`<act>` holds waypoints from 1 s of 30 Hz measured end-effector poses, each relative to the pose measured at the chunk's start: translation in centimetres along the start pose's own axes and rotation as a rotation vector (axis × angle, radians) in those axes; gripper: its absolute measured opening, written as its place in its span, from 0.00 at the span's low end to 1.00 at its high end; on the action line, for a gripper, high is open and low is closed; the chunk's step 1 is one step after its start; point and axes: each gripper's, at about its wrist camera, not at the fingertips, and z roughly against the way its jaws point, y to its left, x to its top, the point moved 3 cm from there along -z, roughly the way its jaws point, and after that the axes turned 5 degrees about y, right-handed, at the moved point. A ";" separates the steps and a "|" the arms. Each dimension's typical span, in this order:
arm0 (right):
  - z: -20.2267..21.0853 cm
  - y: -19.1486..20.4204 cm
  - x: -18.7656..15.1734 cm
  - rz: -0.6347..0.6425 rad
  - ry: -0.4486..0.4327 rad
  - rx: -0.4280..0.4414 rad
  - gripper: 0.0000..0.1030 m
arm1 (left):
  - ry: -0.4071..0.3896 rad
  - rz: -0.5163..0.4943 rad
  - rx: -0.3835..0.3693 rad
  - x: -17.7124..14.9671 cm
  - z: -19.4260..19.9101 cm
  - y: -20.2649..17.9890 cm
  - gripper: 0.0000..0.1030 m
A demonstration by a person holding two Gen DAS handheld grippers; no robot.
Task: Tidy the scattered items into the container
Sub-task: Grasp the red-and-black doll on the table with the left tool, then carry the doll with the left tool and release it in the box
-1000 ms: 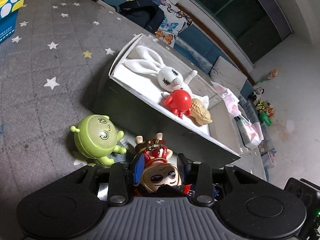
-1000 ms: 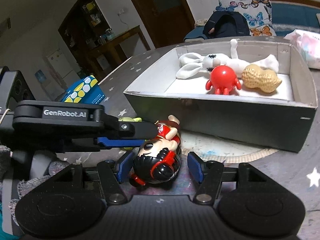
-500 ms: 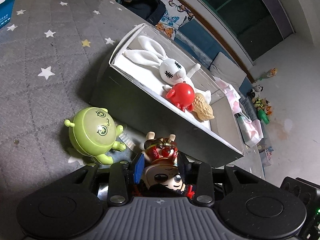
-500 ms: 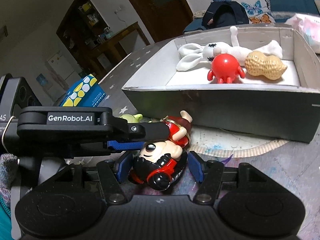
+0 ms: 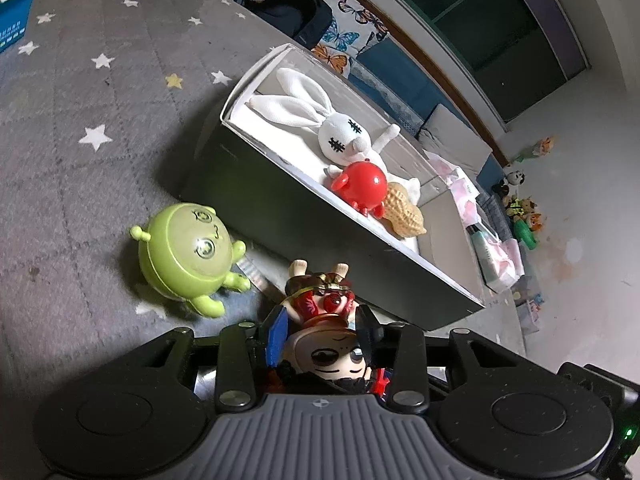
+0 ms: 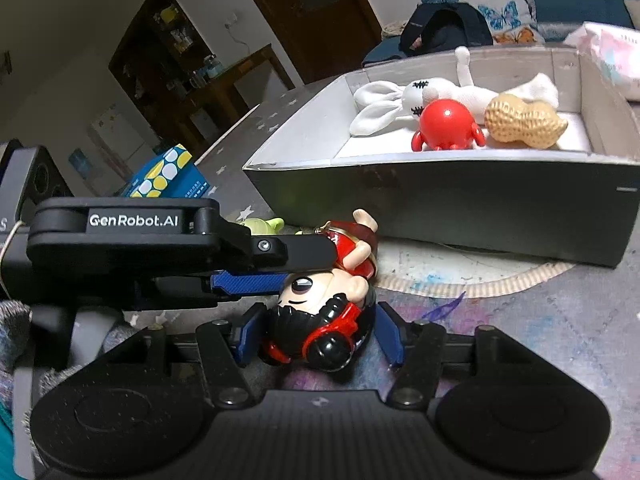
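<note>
The round green plastic alien toy (image 5: 188, 254) sat on the grey star-patterned cloth (image 5: 80, 120) at about nine o'clock in the left wrist view, apart from the box wall. Just right of it, the left gripper (image 5: 322, 330) pinched the big-headed doll figure in red costume (image 5: 326, 320) between its blue pads, the doll's feet pointing toward twelve o'clock and its face toward the camera. Beyond, from eleven to three o'clock, the long grey cardboard box (image 5: 280, 208) held a white plush rabbit (image 5: 328, 120), a red round plastic critter (image 5: 362, 186) and a tan peanut-shaped toy (image 5: 404, 216), the last two touching. In the right wrist view, a blue box with yellow and white dots (image 6: 168, 176) lay at ten o'clock behind the left gripper's arm. The right gripper (image 6: 320, 340) stood spread, its blue fingers (image 6: 390, 338) flanking the doll's black-and-red head without clearly pressing it. A paper plate's fluted rim (image 6: 480, 284) showed beneath the box at three o'clock.
</note>
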 end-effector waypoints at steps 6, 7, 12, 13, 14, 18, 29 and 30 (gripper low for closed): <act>1.3 0.5 -0.1 0.018 -0.028 -0.006 0.58 | -0.030 -0.037 -0.012 -0.4 0.9 -1.1 0.38; 1.7 0.7 0.0 0.021 -0.036 -0.005 0.58 | -0.036 -0.041 -0.016 -0.4 1.2 -1.3 0.38; 3.5 1.5 1.0 0.051 -0.083 -0.004 0.58 | -0.077 -0.055 -0.054 0.6 2.8 -2.9 0.37; 3.9 1.7 1.6 0.061 -0.098 -0.005 0.58 | -0.088 -0.062 -0.062 1.0 3.1 -3.3 0.37; 4.2 1.8 2.1 0.068 -0.106 -0.006 0.58 | -0.098 -0.067 -0.067 1.5 3.3 -3.7 0.37; 5.0 2.2 4.6 0.113 -0.141 -0.019 0.58 | -0.137 -0.094 -0.071 3.8 3.8 -5.4 0.37; 2.0 1.4 11.4 0.186 -0.114 -0.064 0.57 | -0.166 -0.108 -0.018 10.3 1.1 -6.3 0.37; 1.4 1.2 11.9 0.197 -0.102 -0.074 0.57 | -0.163 -0.105 -0.015 10.7 0.7 -6.1 0.37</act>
